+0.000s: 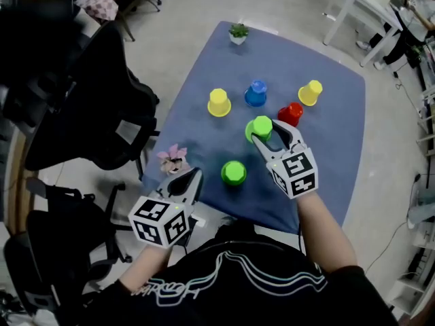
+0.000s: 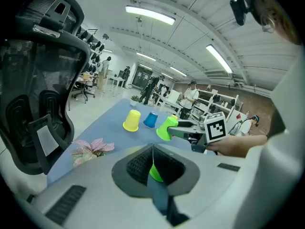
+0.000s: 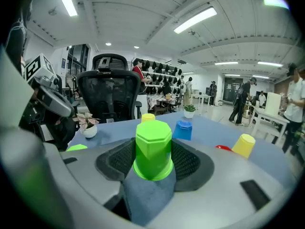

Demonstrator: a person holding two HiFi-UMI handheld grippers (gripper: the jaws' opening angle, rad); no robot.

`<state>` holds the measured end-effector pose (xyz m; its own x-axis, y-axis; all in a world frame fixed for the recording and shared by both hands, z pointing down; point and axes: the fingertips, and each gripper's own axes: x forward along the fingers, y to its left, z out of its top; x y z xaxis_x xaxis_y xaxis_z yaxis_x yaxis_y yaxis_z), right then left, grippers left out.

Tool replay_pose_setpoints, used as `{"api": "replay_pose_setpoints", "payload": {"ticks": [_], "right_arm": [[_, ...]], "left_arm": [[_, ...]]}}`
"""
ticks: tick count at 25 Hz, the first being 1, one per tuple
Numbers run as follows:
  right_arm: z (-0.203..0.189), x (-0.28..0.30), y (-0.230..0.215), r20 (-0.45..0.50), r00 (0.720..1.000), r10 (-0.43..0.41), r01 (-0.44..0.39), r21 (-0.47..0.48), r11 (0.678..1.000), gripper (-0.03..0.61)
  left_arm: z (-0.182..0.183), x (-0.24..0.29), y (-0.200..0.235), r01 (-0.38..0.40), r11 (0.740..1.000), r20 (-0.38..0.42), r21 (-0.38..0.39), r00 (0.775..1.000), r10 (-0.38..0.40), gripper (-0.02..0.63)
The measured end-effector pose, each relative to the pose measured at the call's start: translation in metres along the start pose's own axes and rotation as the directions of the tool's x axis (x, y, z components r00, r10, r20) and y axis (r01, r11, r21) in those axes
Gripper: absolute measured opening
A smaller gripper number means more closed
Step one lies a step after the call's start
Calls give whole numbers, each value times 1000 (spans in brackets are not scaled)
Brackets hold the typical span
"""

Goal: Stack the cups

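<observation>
Cups: two green [image 1: 262, 126] [image 1: 233, 172], two yellow [image 1: 219, 102] [image 1: 310, 92], blue [image 1: 256, 94], red [image 1: 291, 113]; right claw [image 1: 267, 133] grasps one green; left claw [image 1: 192, 175] clenched.

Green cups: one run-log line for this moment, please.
right gripper: jaws shut on inverted green cup | left gripper: jaws shut, empty | second green cup: on blue cloth, unstacked

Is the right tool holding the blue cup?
No, the right tool is closed on an upside-down green cup, while the blue cup stands apart behind it.
</observation>
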<state>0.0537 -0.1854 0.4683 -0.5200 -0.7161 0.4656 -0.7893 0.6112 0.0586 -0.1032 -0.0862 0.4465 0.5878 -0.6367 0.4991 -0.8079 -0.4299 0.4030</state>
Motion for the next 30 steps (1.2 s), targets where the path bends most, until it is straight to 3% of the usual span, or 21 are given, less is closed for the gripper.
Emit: {"api": "replay_pose_setpoints", "payload": {"ticks": [11, 30], "right_arm": [[-5, -47, 22, 21, 996, -87, 87, 4, 996, 248], [-46, -85, 59, 3, 995, -96, 96, 74, 993, 249]], "left_arm": [[-2, -11, -12, 83, 994, 4, 67, 997, -83, 26], [-18, -3, -23, 140, 984, -46, 110, 990, -136, 26]]}}
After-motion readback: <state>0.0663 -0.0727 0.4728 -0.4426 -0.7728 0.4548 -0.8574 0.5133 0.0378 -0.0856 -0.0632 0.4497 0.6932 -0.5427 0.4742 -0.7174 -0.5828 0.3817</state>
